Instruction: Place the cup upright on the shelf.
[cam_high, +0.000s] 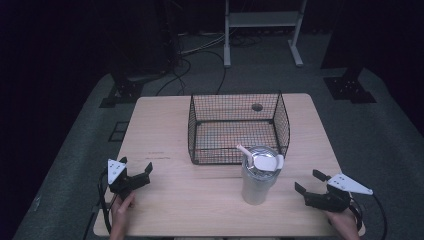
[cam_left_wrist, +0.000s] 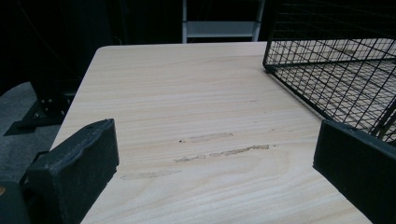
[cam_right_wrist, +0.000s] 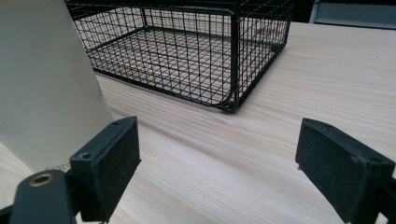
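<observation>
High view: a black wire basket (cam_high: 239, 127) sits in the middle of the wooden table (cam_high: 165, 135). A silver cup (cam_high: 258, 175) with a lid and straw stands just in front of it. The left gripper (cam_high: 136, 170) and right gripper (cam_high: 310, 182) are both wide open and hold nothing.

Left gripper view: the jaws are far apart over bare wood, and the basket (cam_left_wrist: 336, 60) is off to one side.

Right gripper view: the jaws are far apart, and the cup (cam_right_wrist: 42, 84) is near one jaw.

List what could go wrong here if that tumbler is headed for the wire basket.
1. The tumbler is tall and narrow; a grip high up by the right gripper, now open beside it, could tip it.
2. It stands close to the wire basket; a low lift may catch the front rim.
3. The straw sticks out at a tilt and might snag the mesh.
</observation>
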